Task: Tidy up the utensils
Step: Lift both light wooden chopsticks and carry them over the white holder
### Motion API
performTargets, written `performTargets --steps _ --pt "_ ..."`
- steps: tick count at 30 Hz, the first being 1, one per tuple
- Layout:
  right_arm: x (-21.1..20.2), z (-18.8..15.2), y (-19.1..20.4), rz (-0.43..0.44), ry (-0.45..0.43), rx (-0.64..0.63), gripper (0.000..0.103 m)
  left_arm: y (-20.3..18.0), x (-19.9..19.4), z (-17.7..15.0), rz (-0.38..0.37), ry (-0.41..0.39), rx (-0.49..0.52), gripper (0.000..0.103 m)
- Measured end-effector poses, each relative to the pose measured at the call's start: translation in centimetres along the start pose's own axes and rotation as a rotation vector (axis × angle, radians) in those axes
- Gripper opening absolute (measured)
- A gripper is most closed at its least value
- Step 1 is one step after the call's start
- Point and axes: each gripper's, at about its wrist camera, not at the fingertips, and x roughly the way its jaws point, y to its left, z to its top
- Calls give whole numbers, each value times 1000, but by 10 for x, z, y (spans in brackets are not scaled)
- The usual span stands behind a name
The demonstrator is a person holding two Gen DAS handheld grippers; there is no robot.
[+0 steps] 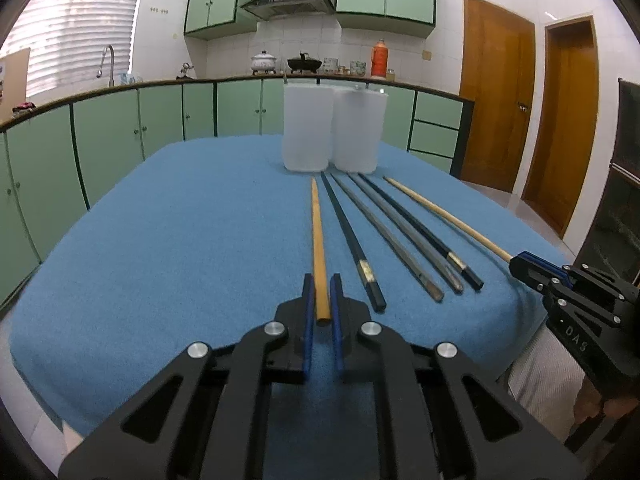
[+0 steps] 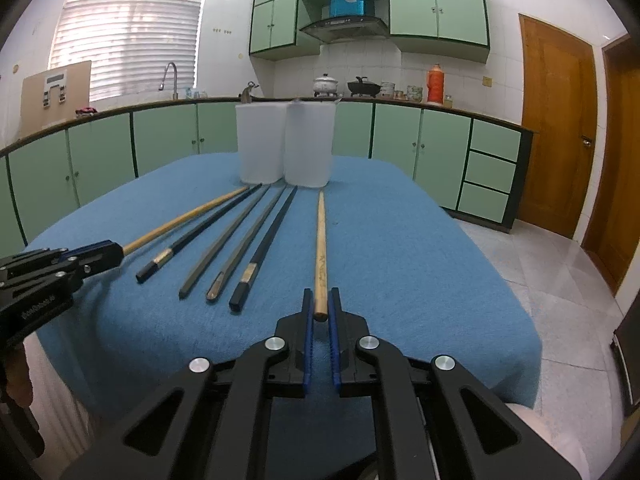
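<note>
Several chopsticks lie side by side on a blue cloth point(image 1: 160, 240). My left gripper point(image 1: 321, 284) has its jaws around the near end of the leftmost wooden chopstick point(image 1: 318, 240), narrowly parted, with small gaps on both sides. My right gripper point(image 2: 321, 298) likewise straddles the near end of the rightmost wooden chopstick point(image 2: 321, 240). Between them lie two black chopsticks point(image 1: 352, 240) and two grey ones point(image 1: 384, 236). Two translucent white containers point(image 1: 307, 128) point(image 1: 358, 132) stand upright at the chopsticks' far tips. The right gripper also shows in the left wrist view point(image 1: 520, 264), the left gripper in the right wrist view point(image 2: 114, 250).
The cloth-covered table drops off at its near edge point(image 2: 400, 380). Green kitchen cabinets point(image 1: 160, 116) and a counter with pots point(image 1: 264, 60) stand behind. Wooden doors point(image 1: 496, 92) are at right. Tiled floor point(image 2: 560, 300) lies right of the table.
</note>
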Motion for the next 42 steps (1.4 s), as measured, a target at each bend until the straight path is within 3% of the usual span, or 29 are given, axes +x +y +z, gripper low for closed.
performTargets --steps 7,19,28,42 --pt "-20 20 -8 -4 -60 15 7 3 -22 24 22 -78 9 6" --pt "-44 82 -22 44 -154 22 7 5 -45 77 17 -217 39 6" --pt "-42 145 -27 72 -184 11 7 9 -49 131 3 -247 52 6" --pt "-26 215 -15 120 -206 -58 7 22 -31 191 -24 -212 33 6"
